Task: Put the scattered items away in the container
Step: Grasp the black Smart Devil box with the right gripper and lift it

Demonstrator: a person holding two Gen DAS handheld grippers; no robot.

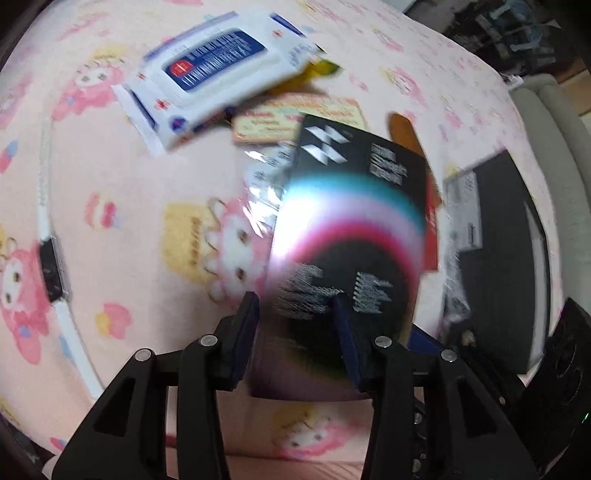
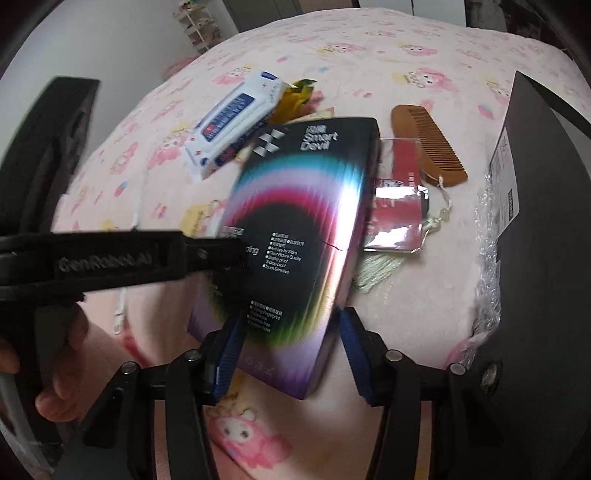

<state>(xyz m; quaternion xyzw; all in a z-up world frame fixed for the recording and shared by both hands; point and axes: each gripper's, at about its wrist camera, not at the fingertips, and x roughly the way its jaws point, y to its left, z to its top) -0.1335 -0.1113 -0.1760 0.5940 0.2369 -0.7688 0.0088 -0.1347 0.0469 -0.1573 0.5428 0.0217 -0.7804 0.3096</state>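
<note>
The Smart Devil screen protector box (image 2: pixel 295 236) is the thing in play here: a flat, glossy black rectangle with rainbow arcs that flare in the light, sitting tilted above the bed. The left gripper (image 1: pixel 295 306) has its blue-padded fingers on either side of the box's near end in its own view, and from the right wrist view its arm comes in from the left and pinches the box's edge, so it's clamped on it. The right gripper (image 2: pixel 290 325) sits with its jaws spread wide, the box's lower end between them without clear contact.

Beside the box lies a shiny cellophane packet with a red card (image 2: pixel 397 218), then a wooden comb (image 2: pixel 430 146) with fine teeth and a tassel cord. Behind it is a soft white-and-blue wet wipes pack (image 1: pixel 218 77) and a yellow wrapper (image 2: pixel 295 99) touching it. A white cable (image 1: pixel 46 192) runs along the left.

The black container (image 2: pixel 554 229), boxy with bubble wrap at its foot, stands at the right edge, close by.

It's all on a fuzzy pink cartoon-print blanket (image 1: pixel 129 177); a white shelf (image 2: pixel 195 27) stands by the wall.
</note>
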